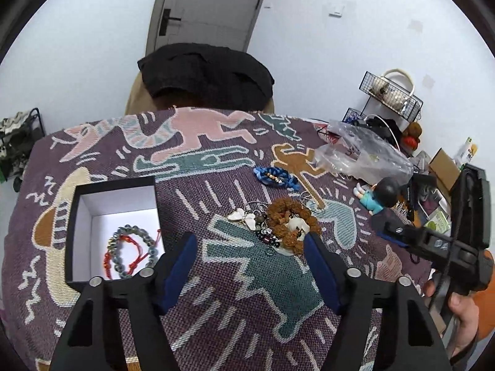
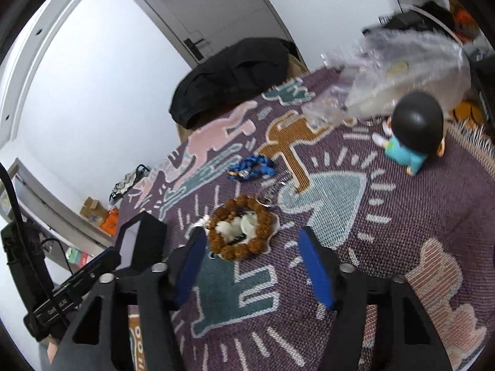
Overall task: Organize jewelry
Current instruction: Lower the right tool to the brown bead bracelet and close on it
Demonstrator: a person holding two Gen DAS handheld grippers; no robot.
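Note:
A black box (image 1: 72, 216) with a white inside sits at the left and holds a grey bead bracelet (image 1: 136, 250) and a red cord bracelet (image 1: 122, 256). A pile of jewelry lies mid-table: a brown bead bracelet (image 1: 289, 224), a white butterfly piece (image 1: 244, 218) and dark beads (image 1: 269, 238). A blue braided bracelet (image 1: 275, 177) lies beyond. My left gripper (image 1: 250, 244) is open and empty, just short of the pile. My right gripper (image 2: 252, 241) is open and empty, with the brown bracelet (image 2: 244, 228) just ahead of its left finger. The blue bracelet (image 2: 252, 167) lies farther off.
A patterned purple cloth (image 1: 216, 293) covers the table. A clear plastic bag (image 1: 362, 151), a small doll (image 1: 376, 196) and clutter with wire baskets (image 1: 391, 92) stand at the right. A chair with a black garment (image 1: 207, 74) is behind the table.

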